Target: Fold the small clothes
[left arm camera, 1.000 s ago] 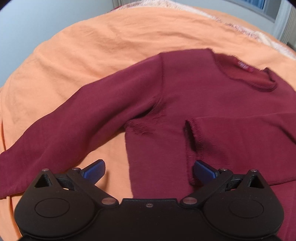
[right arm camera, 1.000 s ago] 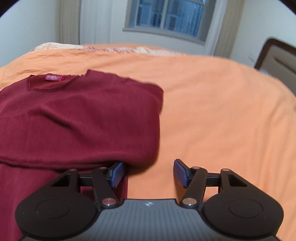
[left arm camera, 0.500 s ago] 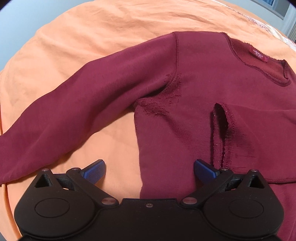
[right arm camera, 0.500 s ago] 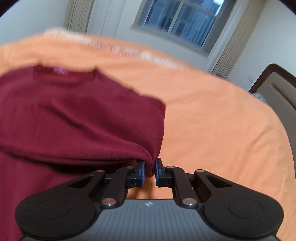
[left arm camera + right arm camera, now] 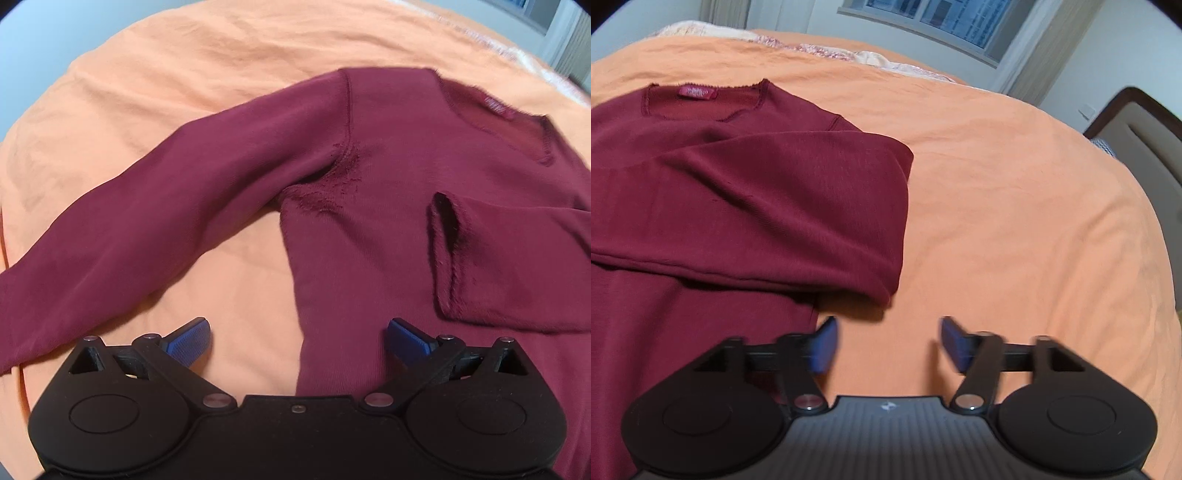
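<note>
Both your tools, left tool point(image 5: 297, 338) and right tool point(image 5: 886, 341), gape wide, empty; snatch the dark red knit long-sleeved sweater point(image 5: 388, 206) carelessly and its folded right sleeve point(image 5: 768, 214) slips.

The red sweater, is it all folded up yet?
Partly: one sleeve lies folded across the sweater; the other sleeve is spread out.

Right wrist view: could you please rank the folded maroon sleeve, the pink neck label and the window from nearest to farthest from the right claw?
1. Folded maroon sleeve, just ahead, left.
2. Pink neck label, farther, upper left.
3. Window, beyond the bed, top.
</note>
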Available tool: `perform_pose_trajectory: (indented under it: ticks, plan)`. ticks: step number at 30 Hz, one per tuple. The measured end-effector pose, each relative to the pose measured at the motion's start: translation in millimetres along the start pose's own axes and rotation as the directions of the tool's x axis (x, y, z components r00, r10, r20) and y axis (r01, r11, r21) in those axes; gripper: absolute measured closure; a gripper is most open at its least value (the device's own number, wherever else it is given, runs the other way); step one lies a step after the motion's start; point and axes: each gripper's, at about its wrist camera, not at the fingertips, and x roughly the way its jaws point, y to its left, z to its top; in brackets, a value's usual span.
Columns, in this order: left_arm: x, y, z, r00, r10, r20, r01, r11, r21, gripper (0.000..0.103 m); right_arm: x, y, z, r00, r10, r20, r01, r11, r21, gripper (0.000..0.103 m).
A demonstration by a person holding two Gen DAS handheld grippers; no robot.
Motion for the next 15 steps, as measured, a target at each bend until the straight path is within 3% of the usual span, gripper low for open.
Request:
perform_pose_trajectory:
  ticks: [2,5,9,12,15]
  plan:
    - [-10.0,10.7,-11.6,1.0,-0.017,0.012,0.017,1.0,-0.012,0.001,-12.5,-0.9,-7.9,0.999,0.039,0.002,-0.039,0.998,0.039,0.011]
    - [-19.8,33.4,-31.6,1.0,-0.007,-0.016,0.006,0.998,-0.067,0.001,-31.6,5.9,-23.3,0.995,0.095,0.004,-0.095,0.993,0.063,0.001]
    - [-30.3,79.7,-59.7,0.998,0.02,-0.062,-0.032,0.979,-0.203,0.001,-49.6,27.5,-44.6,0.992,0.121,-0.034,-0.119,0.992,0.043,0.0]
    - [-40.2,123.0,-78.1,0.997,0.041,-0.06,-0.059,0.942,-0.331,0.001,-62.8,46.0,-60.3,0.987,0.149,-0.063,-0.149,0.989,0.015,0.0]
    - [-49.8,172.8,-93.1,0.999,0.049,-0.019,-0.052,0.859,-0.509,0.001,-75.4,60.4,-71.1,0.983,0.166,-0.076,-0.167,0.986,-0.011,0.0]
